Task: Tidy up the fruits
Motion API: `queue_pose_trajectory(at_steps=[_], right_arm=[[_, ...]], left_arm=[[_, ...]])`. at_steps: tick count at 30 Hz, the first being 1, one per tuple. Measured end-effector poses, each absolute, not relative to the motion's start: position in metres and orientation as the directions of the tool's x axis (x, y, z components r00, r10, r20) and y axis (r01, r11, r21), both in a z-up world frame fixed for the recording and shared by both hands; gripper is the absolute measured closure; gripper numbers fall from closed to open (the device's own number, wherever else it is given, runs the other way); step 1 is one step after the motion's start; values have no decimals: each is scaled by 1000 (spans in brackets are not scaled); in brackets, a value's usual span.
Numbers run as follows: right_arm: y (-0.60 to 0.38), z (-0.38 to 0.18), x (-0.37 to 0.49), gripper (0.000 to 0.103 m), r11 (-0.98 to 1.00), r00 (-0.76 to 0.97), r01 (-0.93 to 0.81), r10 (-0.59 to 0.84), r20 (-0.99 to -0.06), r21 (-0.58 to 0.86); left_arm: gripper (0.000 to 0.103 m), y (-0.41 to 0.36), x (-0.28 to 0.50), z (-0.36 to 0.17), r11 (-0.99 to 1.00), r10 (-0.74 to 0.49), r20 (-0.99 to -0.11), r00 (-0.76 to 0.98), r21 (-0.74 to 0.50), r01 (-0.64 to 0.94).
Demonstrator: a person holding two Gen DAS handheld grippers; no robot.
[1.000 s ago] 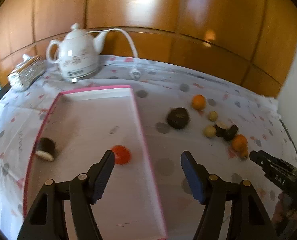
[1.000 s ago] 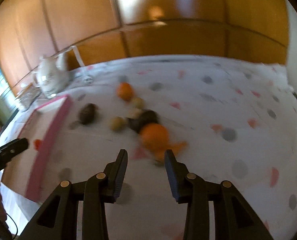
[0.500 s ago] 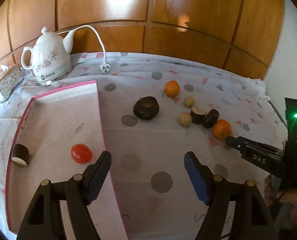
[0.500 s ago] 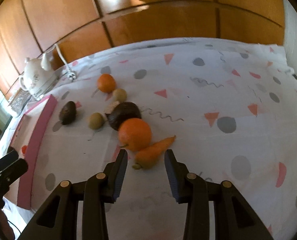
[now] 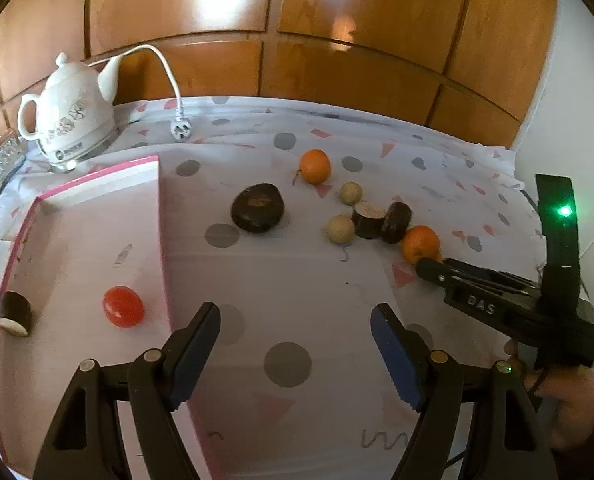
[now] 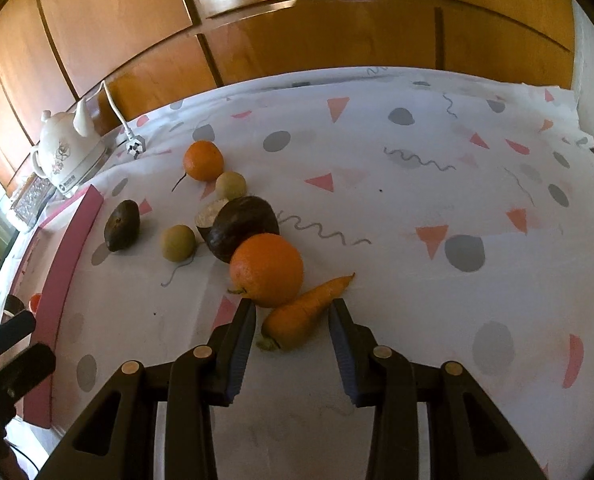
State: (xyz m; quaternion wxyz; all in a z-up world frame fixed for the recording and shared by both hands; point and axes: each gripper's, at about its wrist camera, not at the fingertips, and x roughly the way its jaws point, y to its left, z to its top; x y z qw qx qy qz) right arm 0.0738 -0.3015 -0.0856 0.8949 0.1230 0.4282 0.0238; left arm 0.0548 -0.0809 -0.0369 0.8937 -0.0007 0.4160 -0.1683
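Left wrist view: the left gripper (image 5: pixel 295 316) hovered with fingers spread wide and nothing between them, above the patterned tablecloth (image 5: pixel 297 280) beside the pink-rimmed tray (image 5: pixel 159 216). The tray held a red tomato (image 5: pixel 123 306) and a dark cut fruit piece (image 5: pixel 15 314) at its left edge. On the cloth lay a dark avocado (image 5: pixel 258 208), a small orange (image 5: pixel 315 166), two pale round fruits (image 5: pixel 351 193) and further dark pieces. A white kettle (image 5: pixel 67 120) stood behind the tray. Right wrist view: the right gripper (image 6: pixel 293 314) was partly open, its fingers straddling the thick end of a carrot (image 6: pixel 303 312) without touching it. A large orange (image 6: pixel 267 269) lay against the carrot, just beside the left fingertip (image 6: pixel 245 322).
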Motion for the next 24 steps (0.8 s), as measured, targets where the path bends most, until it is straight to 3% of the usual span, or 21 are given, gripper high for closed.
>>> queue_pose_trajectory(at_steps=[4,13,24], right_arm=[[-303,-84,71,78,977,640,45,133,-757,209],[-335,-86,59,78,996,666,89,-55,-744,6],[-352,-96,53,78,990,679,100,4,-734,98]], left_arm=[[25,-86,57,-39,937,-320,-750,579,-159,312],[26,-113,74,-49,912,-380,-767,517,-216,350],[31,-176,99,-50,881,-434,-782,448,-266,390]])
